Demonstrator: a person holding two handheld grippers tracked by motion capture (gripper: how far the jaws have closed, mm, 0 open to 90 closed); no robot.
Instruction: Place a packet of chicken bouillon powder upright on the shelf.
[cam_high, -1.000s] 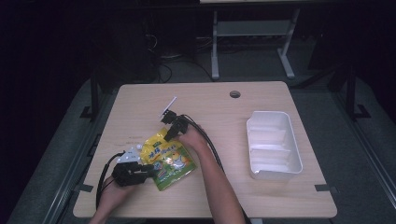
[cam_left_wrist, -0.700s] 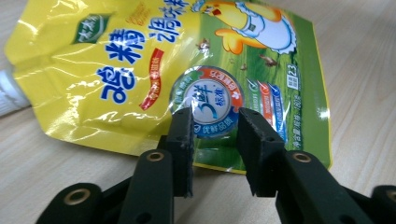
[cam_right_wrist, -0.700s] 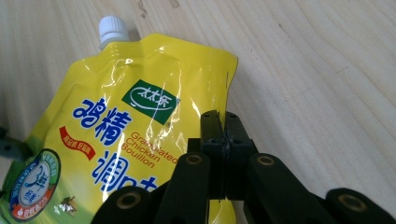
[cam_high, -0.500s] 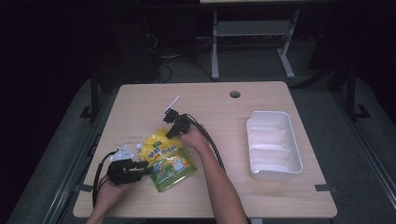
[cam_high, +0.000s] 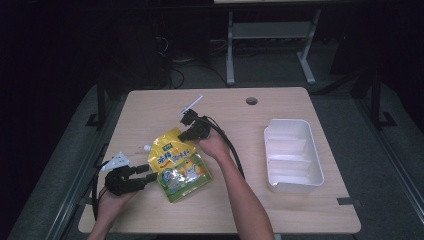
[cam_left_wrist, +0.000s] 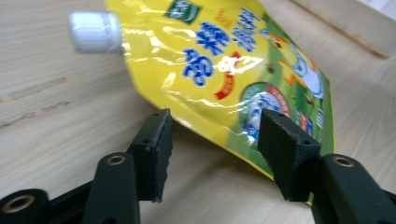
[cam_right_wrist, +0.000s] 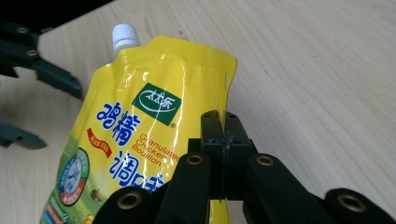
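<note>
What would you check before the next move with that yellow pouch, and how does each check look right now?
1. Right claw clamped on the yellow pouch: ok, its jaws are shut on the pouch's edge.
2. Left claw ready to grip: ok, jaws wide open with the pouch's lower edge between them, not yet pinched.
3. White cap on the spout: ok, it sits on; how tight, cannot tell.
4. Pouch lying flat on the table: not ok, its capped end looks raised.
5. White tray free: ok, it appears empty and stands well apart from both claws.
</note>
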